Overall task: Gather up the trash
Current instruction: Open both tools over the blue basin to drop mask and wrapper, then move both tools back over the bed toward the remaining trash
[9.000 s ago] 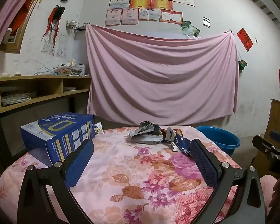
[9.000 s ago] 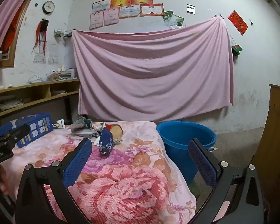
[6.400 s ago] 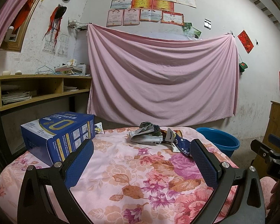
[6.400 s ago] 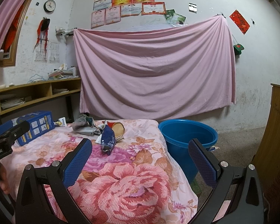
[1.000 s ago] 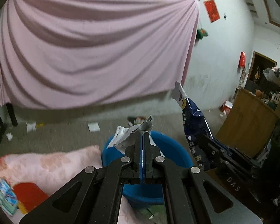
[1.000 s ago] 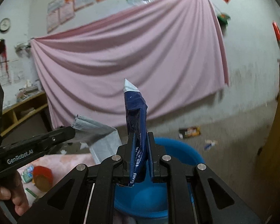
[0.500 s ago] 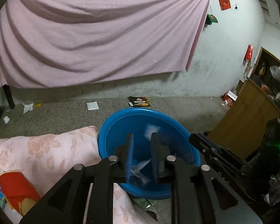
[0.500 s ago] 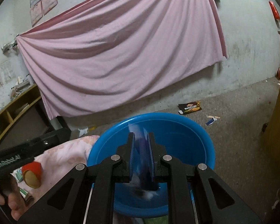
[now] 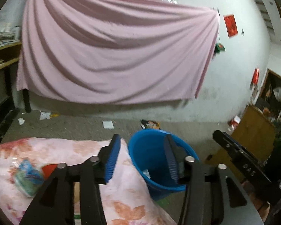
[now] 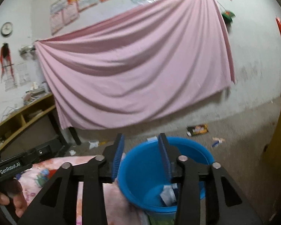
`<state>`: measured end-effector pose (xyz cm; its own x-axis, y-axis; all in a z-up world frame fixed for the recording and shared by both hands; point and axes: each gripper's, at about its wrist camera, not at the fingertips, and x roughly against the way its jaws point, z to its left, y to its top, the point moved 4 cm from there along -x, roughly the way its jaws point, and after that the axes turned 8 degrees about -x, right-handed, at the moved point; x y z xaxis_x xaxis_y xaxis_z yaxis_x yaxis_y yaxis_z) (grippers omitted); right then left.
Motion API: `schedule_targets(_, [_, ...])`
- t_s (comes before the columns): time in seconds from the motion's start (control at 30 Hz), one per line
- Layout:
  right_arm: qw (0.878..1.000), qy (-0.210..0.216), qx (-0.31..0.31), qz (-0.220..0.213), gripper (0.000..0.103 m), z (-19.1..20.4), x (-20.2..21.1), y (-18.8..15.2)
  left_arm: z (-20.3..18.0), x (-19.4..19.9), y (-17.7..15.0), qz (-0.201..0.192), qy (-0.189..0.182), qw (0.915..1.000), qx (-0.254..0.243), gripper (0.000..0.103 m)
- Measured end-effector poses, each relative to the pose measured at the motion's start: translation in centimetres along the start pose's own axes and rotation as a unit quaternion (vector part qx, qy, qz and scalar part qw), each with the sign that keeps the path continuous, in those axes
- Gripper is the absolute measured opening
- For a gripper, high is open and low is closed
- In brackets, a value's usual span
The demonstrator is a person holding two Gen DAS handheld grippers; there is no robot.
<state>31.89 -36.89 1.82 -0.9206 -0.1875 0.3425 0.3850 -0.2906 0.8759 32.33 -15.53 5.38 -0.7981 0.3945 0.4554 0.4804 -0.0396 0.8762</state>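
Trash (image 10: 167, 195) lies in the blue bucket (image 10: 140, 161) below both grippers' parted, empty fingers (image 10: 118, 155).

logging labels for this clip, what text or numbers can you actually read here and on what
"GenRobot.AI": white print on the left gripper handle, seen in the right wrist view.
Embossed letters on the right gripper body in the left wrist view: upside down, not surely readable.
Wall certificates, red paper signs, clock face, floor snack wrapper, table packets: too blurred to read.
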Motion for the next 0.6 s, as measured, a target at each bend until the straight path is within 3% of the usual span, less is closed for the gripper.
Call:
schedule_targets(0.17, [0.999, 0.020, 0.018, -0.034, 0.048, 3.8, 2.6, 1.1, 2.5, 5.2, 1.1, -0.050, 0.030, 0.9983, 0.004, 0.062])
schedule_targets(0.23, [0.998, 0.027, 0.024, -0.045, 0.057, 5.1, 3.3, 1.2, 3.3, 7.6, 1.3, -0.077, 0.041, 0.9962, -0.002, 0.084])
schedule_targets(0.3, [0.997, 0.038, 0.029, -0.058, 0.077, 6.4, 4.2, 1.2, 4.1, 9.9, 1.3, -0.107, 0.050, 0.9930, -0.005, 0.095])
schedule_targets(0.33, [0.996, 0.043, 0.030, -0.066, 0.078, 7.1, 4.6, 1.2, 4.5, 10.9, 1.2, -0.117, 0.057, 0.9915, -0.004, 0.098])
schedule_targets(0.47, [0.994, 0.060, 0.032, -0.088, 0.089, 9.3, 6.2, 0.7, 6.6, 14.5, 0.8, -0.137, 0.084, 0.9869, 0.006, 0.100])
schedule_targets(0.57, [0.990, 0.079, 0.035, -0.109, 0.103, 11.0, 7.5, 0.3, 7.8, 16.9, 0.1, -0.153, 0.104, 0.9827, 0.000, 0.101])
schedule_targets(0.6, [0.989, 0.083, 0.038, -0.116, 0.103, 11.5, 7.9, 0.1, 8.2, 17.8, -0.3, -0.159, 0.113, 0.9807, -0.004, 0.101])
